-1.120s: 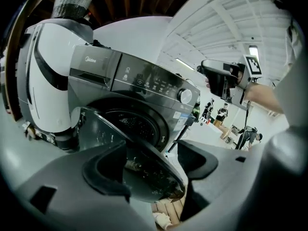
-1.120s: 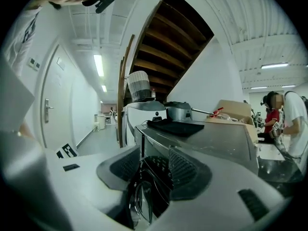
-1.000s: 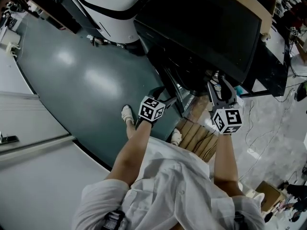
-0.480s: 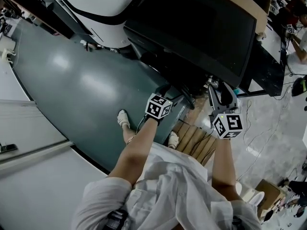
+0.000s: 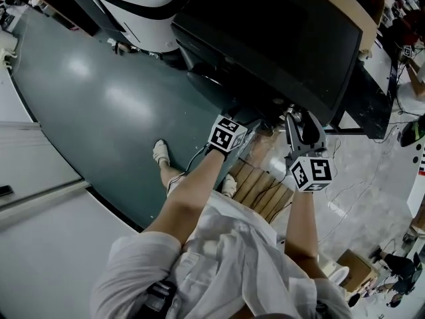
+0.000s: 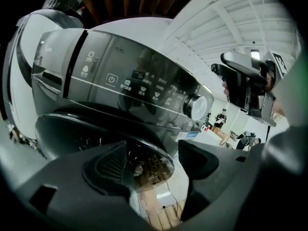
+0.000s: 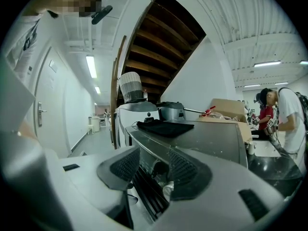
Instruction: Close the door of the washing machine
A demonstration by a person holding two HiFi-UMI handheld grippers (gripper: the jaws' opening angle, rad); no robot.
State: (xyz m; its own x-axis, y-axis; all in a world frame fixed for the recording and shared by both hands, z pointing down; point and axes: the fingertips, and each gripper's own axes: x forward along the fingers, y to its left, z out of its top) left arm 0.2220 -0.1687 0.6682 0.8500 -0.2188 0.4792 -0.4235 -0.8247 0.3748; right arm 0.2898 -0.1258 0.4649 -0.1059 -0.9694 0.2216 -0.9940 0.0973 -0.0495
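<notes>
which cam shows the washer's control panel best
The left gripper view: the control panel faces it, icons and knob plain. The head view shows only the dark top of the washing machine from above; the right gripper view looks across that top, no panel face.

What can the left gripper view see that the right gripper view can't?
Only the left gripper view shows the panel with its dial, the round door below it, and the right gripper off to the side. Only the right gripper view shows the black cloth on top of the machine, a cardboard box, the stairs overhead and people far off. Both show the washer and their own jaws apart, holding nothing.
</notes>
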